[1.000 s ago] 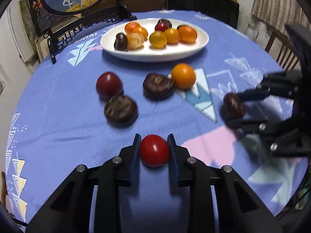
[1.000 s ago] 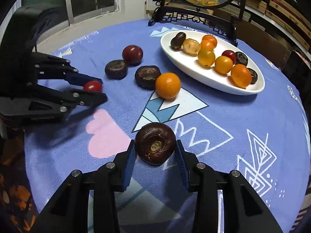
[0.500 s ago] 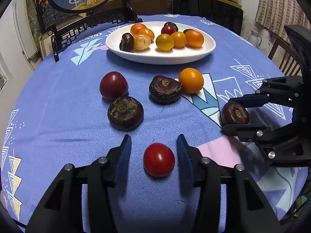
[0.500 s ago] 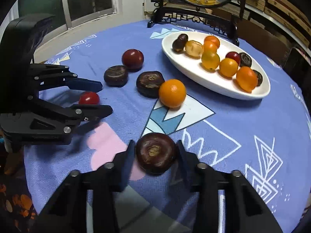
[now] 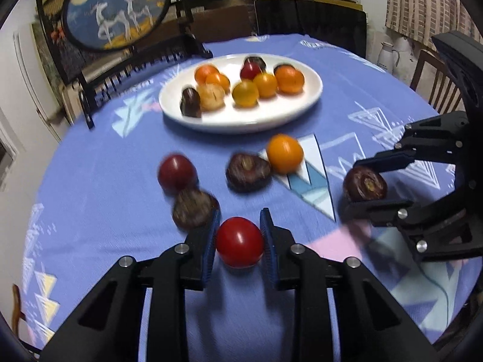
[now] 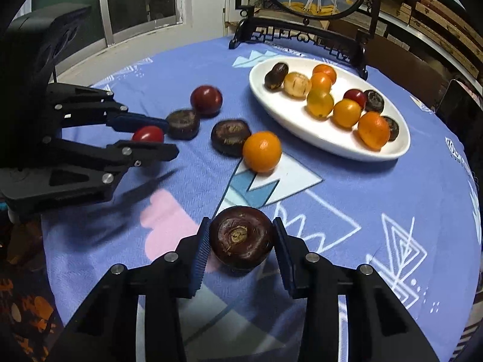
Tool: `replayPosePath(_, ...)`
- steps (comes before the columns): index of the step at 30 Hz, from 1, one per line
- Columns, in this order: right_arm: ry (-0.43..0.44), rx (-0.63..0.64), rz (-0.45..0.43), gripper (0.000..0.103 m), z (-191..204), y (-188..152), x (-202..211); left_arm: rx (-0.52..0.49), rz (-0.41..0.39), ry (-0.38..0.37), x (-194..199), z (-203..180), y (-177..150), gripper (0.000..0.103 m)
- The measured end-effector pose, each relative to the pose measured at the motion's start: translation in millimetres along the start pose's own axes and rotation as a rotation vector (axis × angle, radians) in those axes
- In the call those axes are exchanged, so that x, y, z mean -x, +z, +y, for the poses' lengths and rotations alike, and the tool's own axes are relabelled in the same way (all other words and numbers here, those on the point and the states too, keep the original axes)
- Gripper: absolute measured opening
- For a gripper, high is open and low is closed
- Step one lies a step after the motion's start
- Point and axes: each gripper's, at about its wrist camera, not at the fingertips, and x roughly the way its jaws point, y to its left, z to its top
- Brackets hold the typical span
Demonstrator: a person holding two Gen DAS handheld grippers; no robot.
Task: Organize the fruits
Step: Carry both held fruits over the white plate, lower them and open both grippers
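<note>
My left gripper [image 5: 239, 241] is shut on a red cherry tomato [image 5: 239, 242] and holds it above the blue tablecloth; it also shows in the right wrist view [image 6: 148, 134]. My right gripper [image 6: 240, 242] is shut on a dark brown water chestnut [image 6: 241, 238], seen from the left wrist view too [image 5: 364, 184]. A white oval plate [image 5: 311, 96] at the far side holds several orange, red and brown fruits. Loose on the cloth lie an orange fruit [image 5: 284, 154], two brown chestnuts [image 5: 248, 172] [image 5: 193, 209] and a dark red tomato [image 5: 177, 174].
A black carved stand with a round deer picture [image 5: 116, 9] stands behind the plate. Chairs [image 5: 437, 90] ring the round table. The table edge drops off near both grippers.
My left gripper opened around the tomato half a second ago and has shut on it again and lifted. My right gripper keeps its chestnut and has risen slightly toward the plate.
</note>
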Motion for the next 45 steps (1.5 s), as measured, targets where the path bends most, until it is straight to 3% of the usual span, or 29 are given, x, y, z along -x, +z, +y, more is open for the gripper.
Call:
replayPosePath(14, -0.016, -0.154, -0.203, 0.041, -67.5, 53.2, 30.3, -0.052, -0.094, 0.073, -13.0, 6.5, 70.2, 0.027)
replayPosePath(22, -0.017, -0.266, -0.303, 0.041, -112.1, 87.9, 23.0, -0.046, -0.126, 0.084, -35.5, 13.0, 114.0, 0.027)
replayPosePath(27, -0.118, -0.287, -0.314, 0.041, -127.3, 107.9, 1.0, 0.004, -0.147, 0.087, -49.9, 22.8, 143.1, 0.027)
replayPosePath(34, -0.074, -0.365, -0.313, 0.041, -143.7, 118.3, -26.4, 0.068, -0.127, 0.108, -85.4, 30.4, 159.9, 0.027)
replayPosePath(45, -0.076, -0.416, -0.283, 0.041, -160.7, 115.9, -54.6, 0.055, -0.110, 0.112, -108.1, 28.7, 154.6, 0.027)
